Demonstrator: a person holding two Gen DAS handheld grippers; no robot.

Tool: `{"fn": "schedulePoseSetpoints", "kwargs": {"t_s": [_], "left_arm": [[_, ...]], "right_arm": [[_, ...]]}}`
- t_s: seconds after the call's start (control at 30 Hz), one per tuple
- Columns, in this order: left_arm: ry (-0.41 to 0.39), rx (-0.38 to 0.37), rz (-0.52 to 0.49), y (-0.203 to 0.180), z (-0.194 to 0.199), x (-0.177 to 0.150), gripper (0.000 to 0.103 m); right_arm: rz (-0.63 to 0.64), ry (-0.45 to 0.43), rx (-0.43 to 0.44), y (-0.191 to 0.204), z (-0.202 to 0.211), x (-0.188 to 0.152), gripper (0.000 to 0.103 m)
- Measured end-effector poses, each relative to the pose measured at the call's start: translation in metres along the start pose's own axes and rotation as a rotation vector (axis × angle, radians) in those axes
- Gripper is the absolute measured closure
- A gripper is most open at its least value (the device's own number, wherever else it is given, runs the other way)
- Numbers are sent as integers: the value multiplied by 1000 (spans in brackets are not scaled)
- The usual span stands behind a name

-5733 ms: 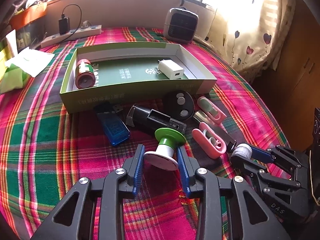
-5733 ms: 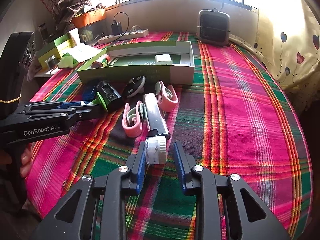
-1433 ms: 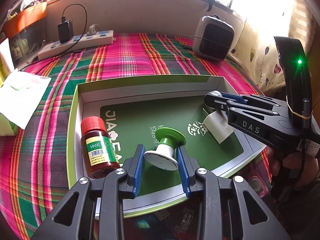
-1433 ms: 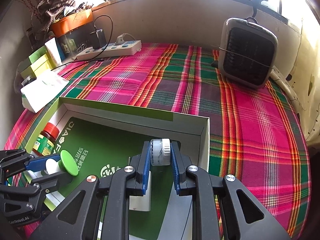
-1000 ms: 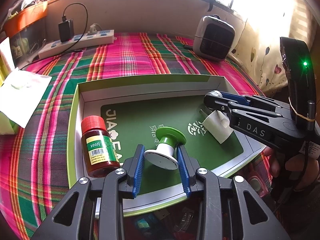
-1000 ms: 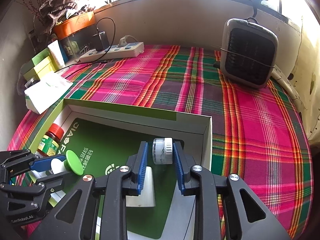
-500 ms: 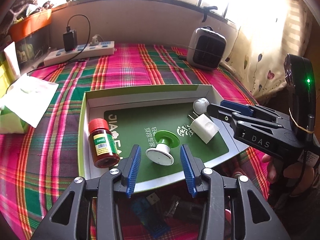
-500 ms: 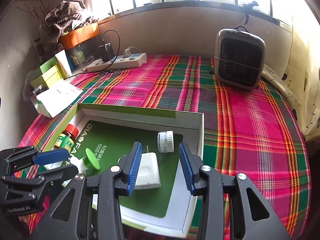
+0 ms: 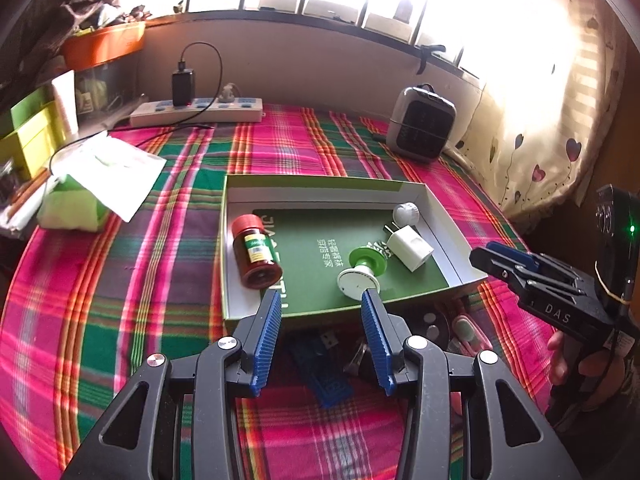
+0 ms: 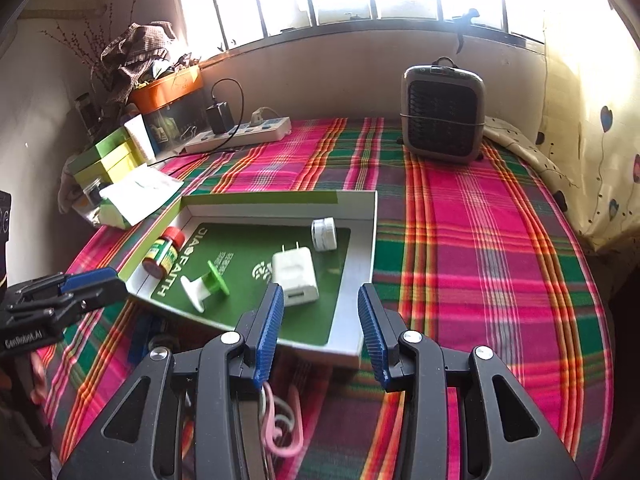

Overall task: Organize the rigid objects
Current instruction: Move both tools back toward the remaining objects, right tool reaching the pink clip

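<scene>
Left gripper [image 9: 322, 316]: jaws apart, nothing between them; they have just been opening. Blue ribbed pads, over the near edge of the box.
Right gripper [image 10: 320, 316]: jaws apart and empty, just been opening too; over the near right corner of the box.
Box [image 9: 316, 182]: shallow open cardboard tray, green outside, white walls, green printed floor; lies on the plaid cloth [image 9: 120, 280].
Spool [image 9: 362, 266]: green disc one end, white disc the other, on its side in the box, just beyond the left gripper's right finger.
Plug adapter [image 10: 296, 276]: white block, two prongs pointing far; right of the spool.
Small jar [image 10: 324, 233]: white, on its side, far right corner, just beyond the adapter.
Pill bottle [image 9: 256, 254]: brown, red cap, yellow-green label; lying at the box's left side.
Outside the box: blue stick [image 9: 322, 368] and pink clips [image 10: 280, 424] on the cloth, near side.
Far edge: power strip [image 9: 196, 110], small heater [image 10: 442, 114].
</scene>
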State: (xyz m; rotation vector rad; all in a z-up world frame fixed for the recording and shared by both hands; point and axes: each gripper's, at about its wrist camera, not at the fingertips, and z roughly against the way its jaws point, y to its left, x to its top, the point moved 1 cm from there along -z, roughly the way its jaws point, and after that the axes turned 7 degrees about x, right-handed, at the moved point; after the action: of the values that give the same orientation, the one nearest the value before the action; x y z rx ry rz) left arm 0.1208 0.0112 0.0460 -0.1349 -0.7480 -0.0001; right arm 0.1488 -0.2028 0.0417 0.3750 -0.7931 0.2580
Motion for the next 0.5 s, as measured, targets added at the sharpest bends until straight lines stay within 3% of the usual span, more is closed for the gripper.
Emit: {"fn": "schedulePoseSetpoints", "kwargs": {"t_s": [0.5], "left_arm": [[52,-25,6,3,6,-37,61]], "right_arm": [[-23,37,18,17,22,-45,63]]}}
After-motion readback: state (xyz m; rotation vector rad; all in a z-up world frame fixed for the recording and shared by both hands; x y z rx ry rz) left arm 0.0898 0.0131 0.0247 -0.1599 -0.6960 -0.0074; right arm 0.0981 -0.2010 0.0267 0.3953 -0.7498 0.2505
